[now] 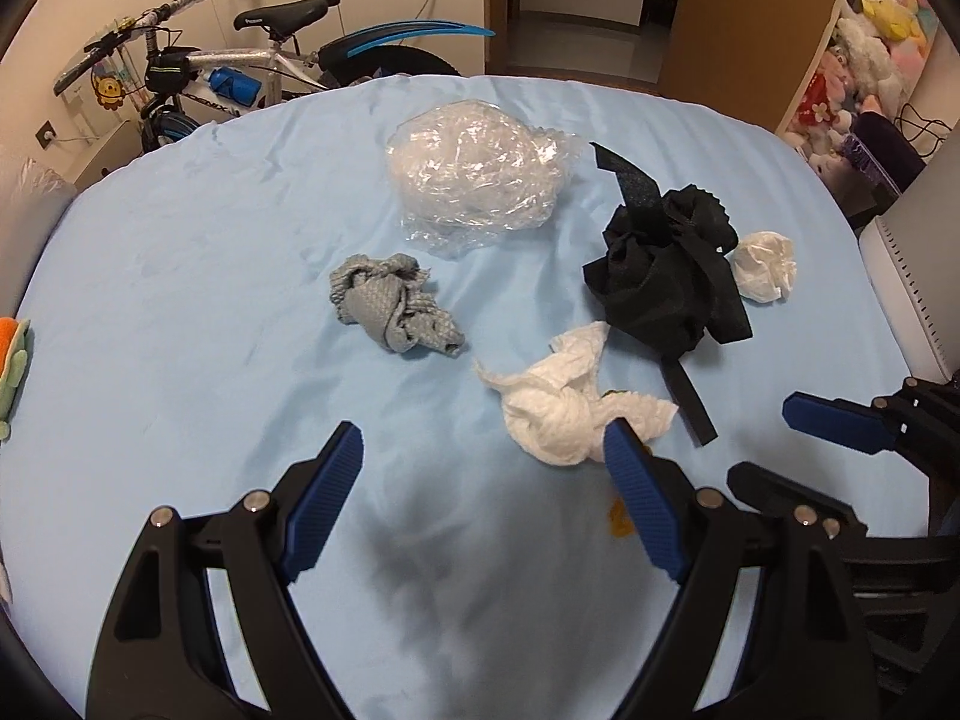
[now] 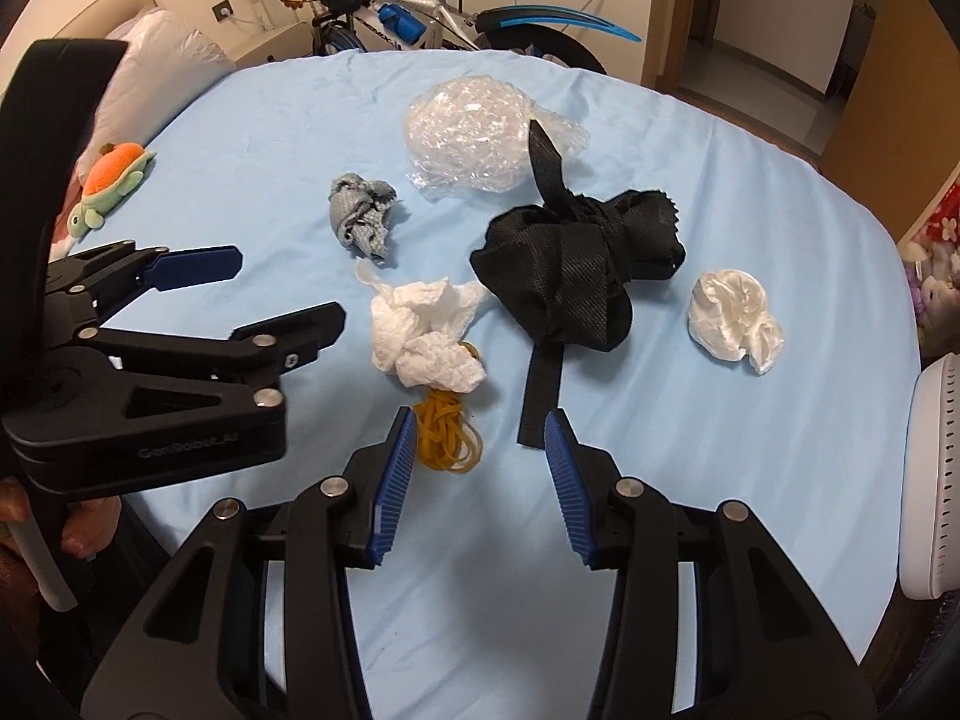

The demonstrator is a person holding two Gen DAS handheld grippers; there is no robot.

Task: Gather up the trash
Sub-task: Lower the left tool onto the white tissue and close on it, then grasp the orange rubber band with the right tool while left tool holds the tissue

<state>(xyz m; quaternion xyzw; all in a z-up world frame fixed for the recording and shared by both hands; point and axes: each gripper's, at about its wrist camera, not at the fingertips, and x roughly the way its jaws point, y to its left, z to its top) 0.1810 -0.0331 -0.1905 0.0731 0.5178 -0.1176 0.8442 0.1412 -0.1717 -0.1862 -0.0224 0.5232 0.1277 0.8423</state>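
Observation:
Trash lies on a light blue bed sheet [image 1: 180, 300]. Scattered on it are a clear plastic bundle [image 1: 480, 180], a grey rag [image 1: 390, 306], a crumpled white tissue [image 1: 558, 408], a black fabric bag [image 1: 666, 276] and a small white wad [image 1: 765, 267]. My left gripper [image 1: 483, 429] hovers open and empty, its right fingertip in front of the tissue's near edge. My right gripper [image 2: 480, 420] is about half open, jaws closing, nothing pressed. A heap of yellow rubber bands [image 2: 450, 432] lies just ahead of its left fingertip, below the tissue [image 2: 420, 342]. The black bag's strap [image 2: 540, 396] ends near the right fingertip.
A bicycle [image 1: 240, 66] stands behind the bed. A plush turtle [image 2: 114, 180] and a pillow [image 2: 162, 78] lie at the left side. A white perforated object [image 2: 936, 480] sits at the right edge. A shelf of plush toys [image 1: 864, 60] stands far right.

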